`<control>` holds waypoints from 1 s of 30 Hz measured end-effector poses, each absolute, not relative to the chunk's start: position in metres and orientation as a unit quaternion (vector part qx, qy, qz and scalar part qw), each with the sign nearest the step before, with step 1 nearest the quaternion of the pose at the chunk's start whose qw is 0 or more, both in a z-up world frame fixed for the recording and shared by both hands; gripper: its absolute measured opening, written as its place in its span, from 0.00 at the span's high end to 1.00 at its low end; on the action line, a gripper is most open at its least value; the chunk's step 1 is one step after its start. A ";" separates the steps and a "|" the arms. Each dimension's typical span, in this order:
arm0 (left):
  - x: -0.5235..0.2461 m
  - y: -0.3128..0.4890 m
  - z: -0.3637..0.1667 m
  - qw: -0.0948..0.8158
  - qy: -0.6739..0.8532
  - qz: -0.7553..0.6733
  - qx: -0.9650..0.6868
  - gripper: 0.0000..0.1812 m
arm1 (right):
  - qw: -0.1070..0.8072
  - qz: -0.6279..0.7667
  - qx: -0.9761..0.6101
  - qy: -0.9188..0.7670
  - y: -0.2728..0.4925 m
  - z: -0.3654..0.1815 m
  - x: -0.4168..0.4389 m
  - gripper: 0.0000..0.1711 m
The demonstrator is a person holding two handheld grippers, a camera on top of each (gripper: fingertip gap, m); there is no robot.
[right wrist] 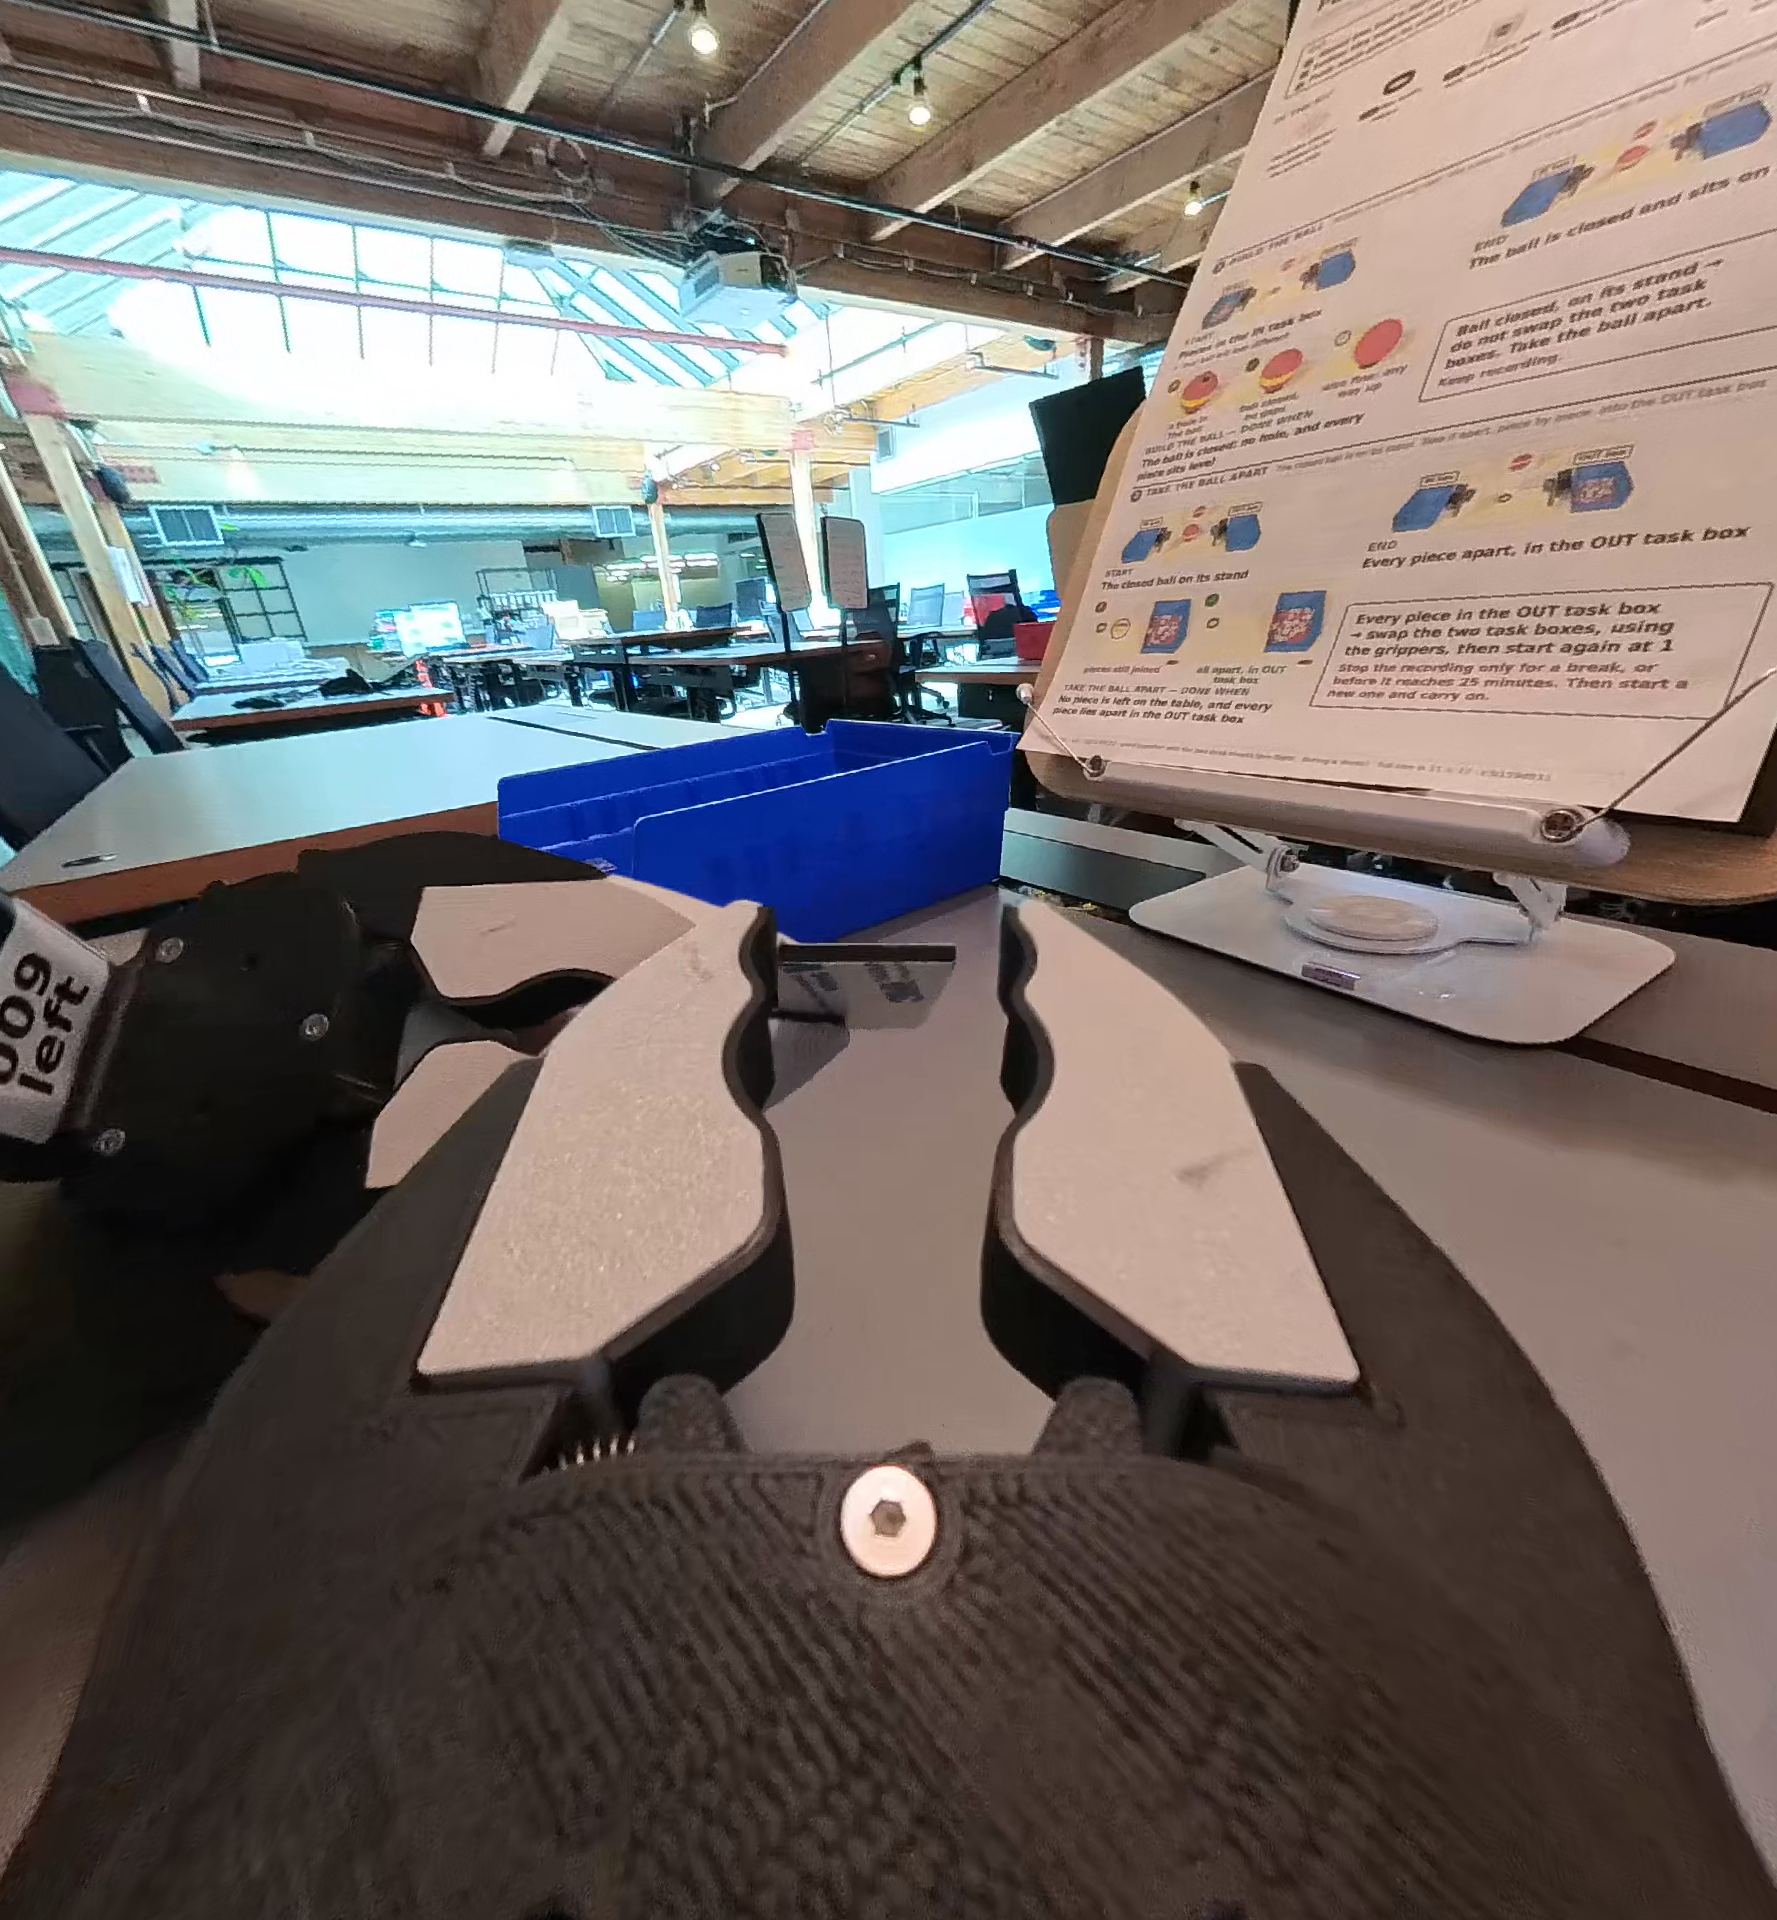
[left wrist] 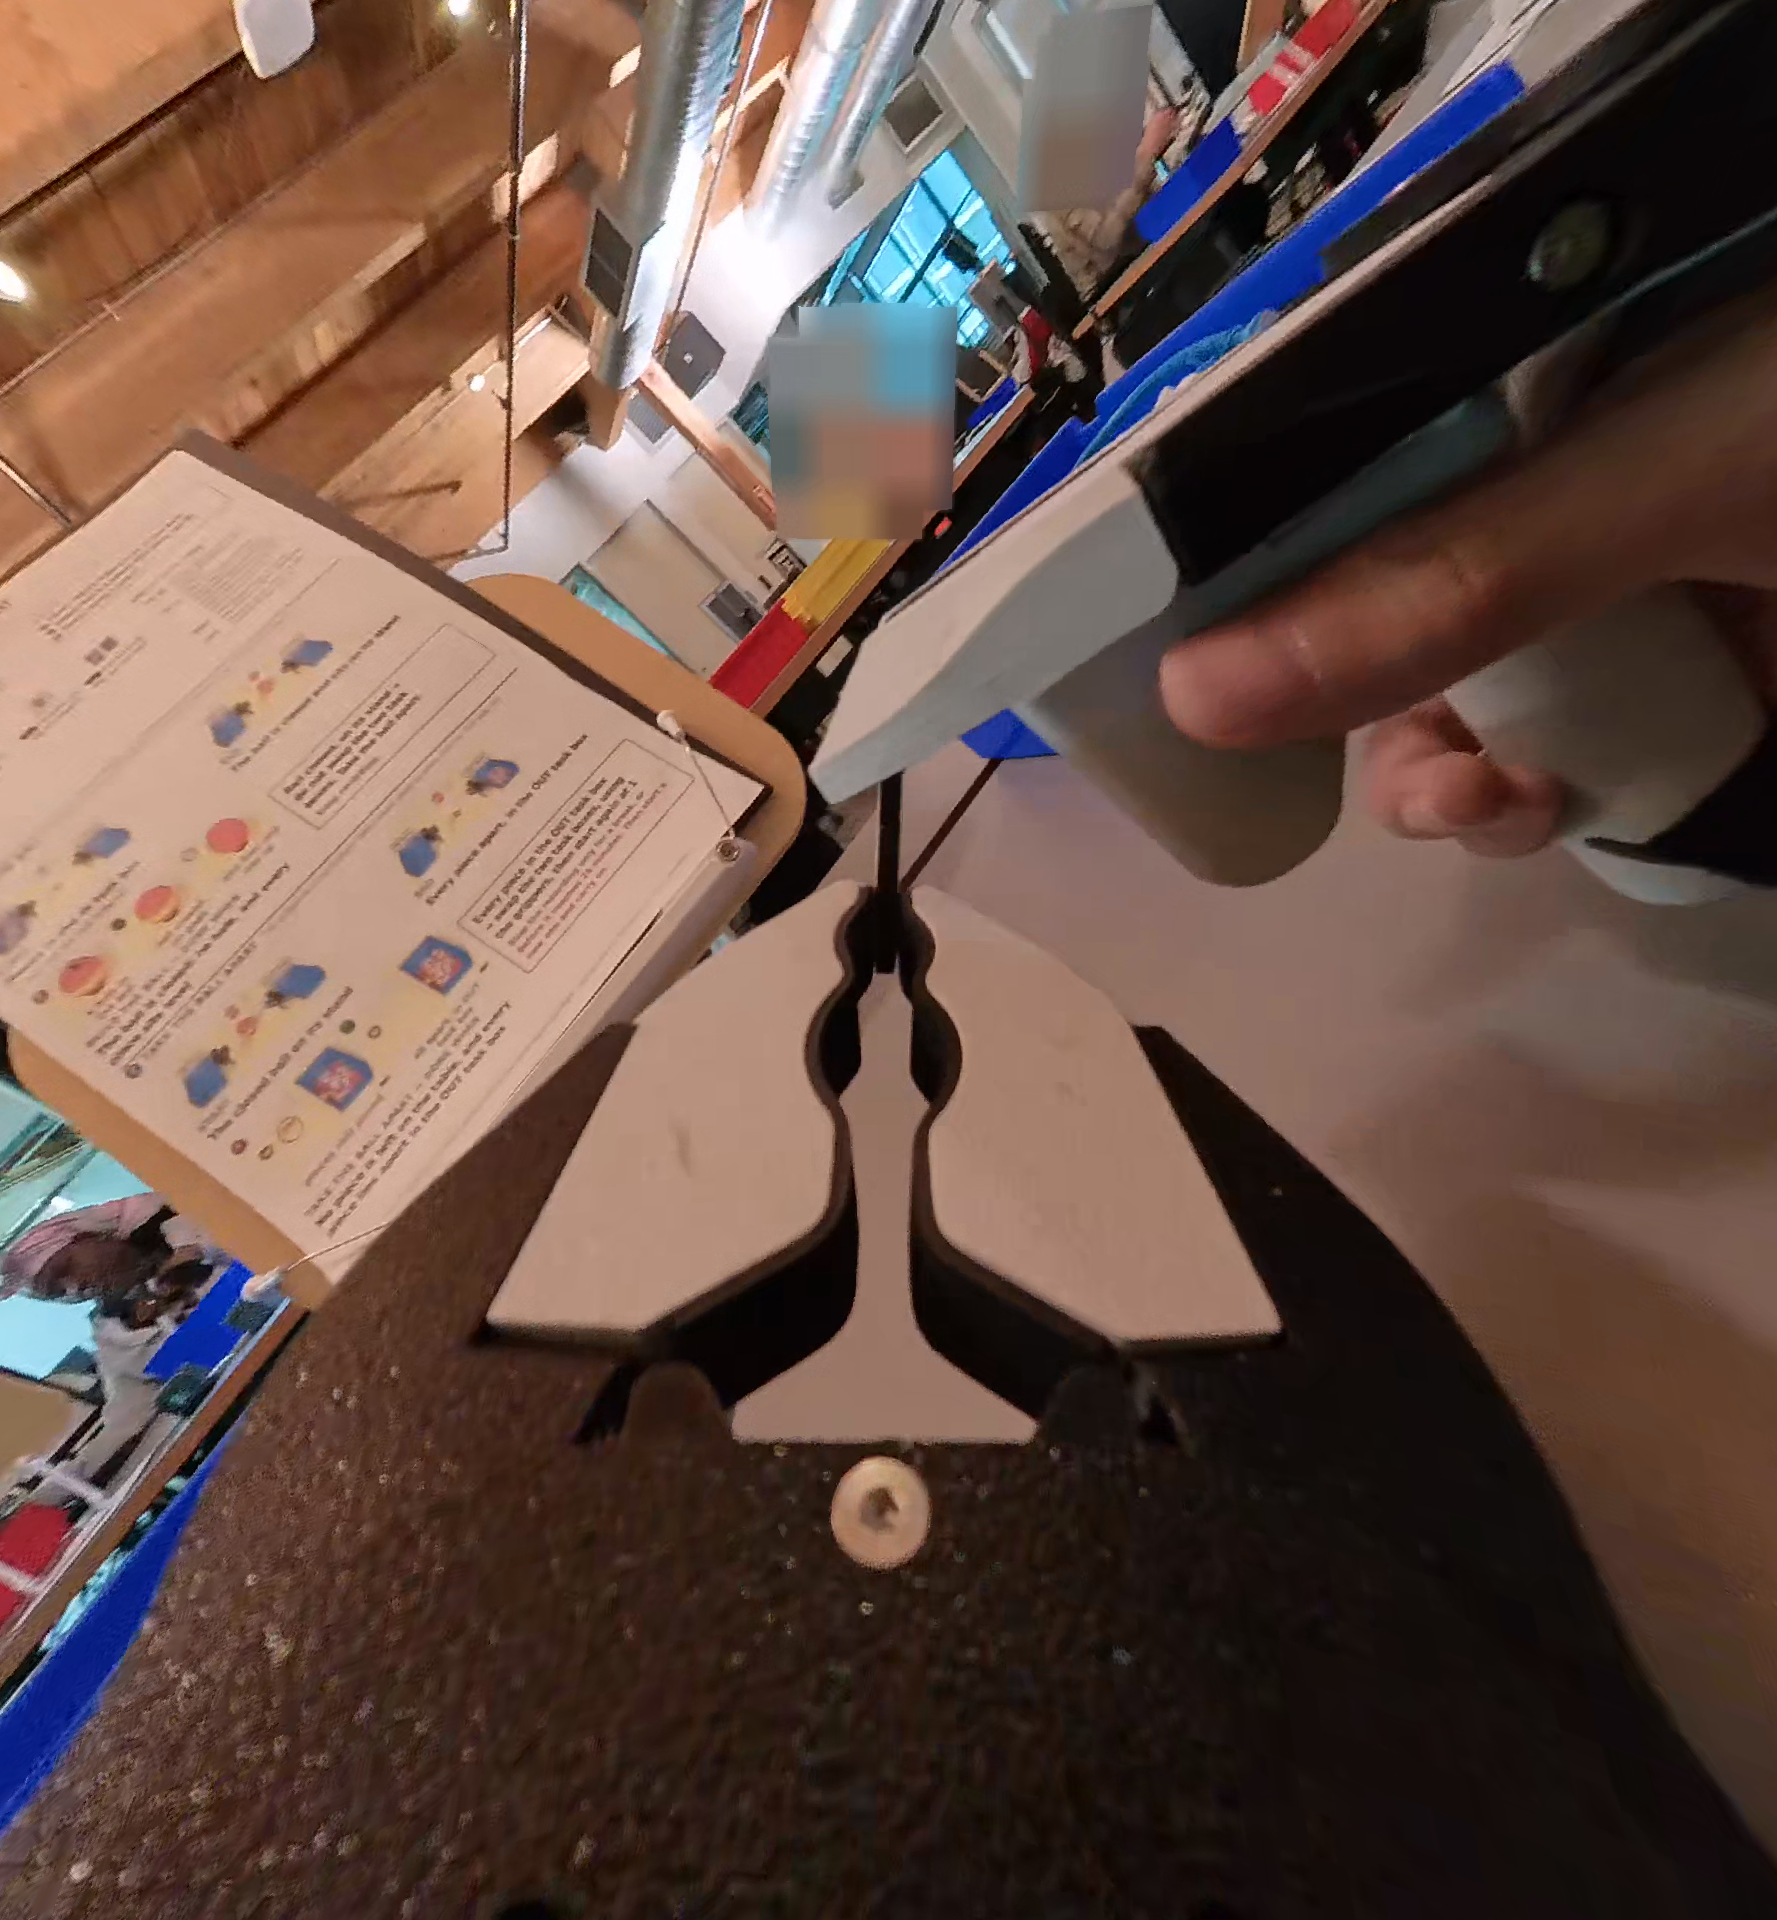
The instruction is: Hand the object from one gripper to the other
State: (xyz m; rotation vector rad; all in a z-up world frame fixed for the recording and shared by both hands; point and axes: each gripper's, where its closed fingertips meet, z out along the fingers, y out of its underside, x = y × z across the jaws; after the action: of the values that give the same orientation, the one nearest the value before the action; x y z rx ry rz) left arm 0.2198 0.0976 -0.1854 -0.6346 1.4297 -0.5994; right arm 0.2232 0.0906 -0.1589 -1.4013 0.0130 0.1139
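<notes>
Though edge-on, object [left wrist: 886,914] barely discernible.

My left gripper [left wrist: 884,935] pinches a thin dark object [left wrist: 886,831] seen edge-on, its kind unclear; the instruction sheet [right wrist: 1486,416] is cut off at the frame edge

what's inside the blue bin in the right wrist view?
Only the bin's inner back wall shows; nothing rises above the rim. Its front wall, behind the black plate, covers the floor, so contents low inside cannot be seen.
</notes>
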 end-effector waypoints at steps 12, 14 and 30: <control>0.217 0.103 -0.185 0.677 0.633 -0.250 -0.281 0.98 | 0.758 0.058 -0.650 -0.004 0.092 -0.162 0.218 0.79; 0.217 0.103 -0.185 0.677 0.633 -0.249 -0.281 0.98 | 0.756 0.057 -0.653 -0.006 0.093 -0.163 0.217 0.81; 0.184 0.062 -0.166 0.082 0.506 -0.770 -0.379 0.68 | 0.801 0.156 -0.568 -0.102 0.066 -0.133 0.205 0.82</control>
State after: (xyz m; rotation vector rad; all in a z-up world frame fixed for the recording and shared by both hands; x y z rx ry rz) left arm 0.1838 0.0617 -0.1655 -1.1321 1.5118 -2.3010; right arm 0.2051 0.0665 -0.1331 -1.2186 -0.2193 0.3349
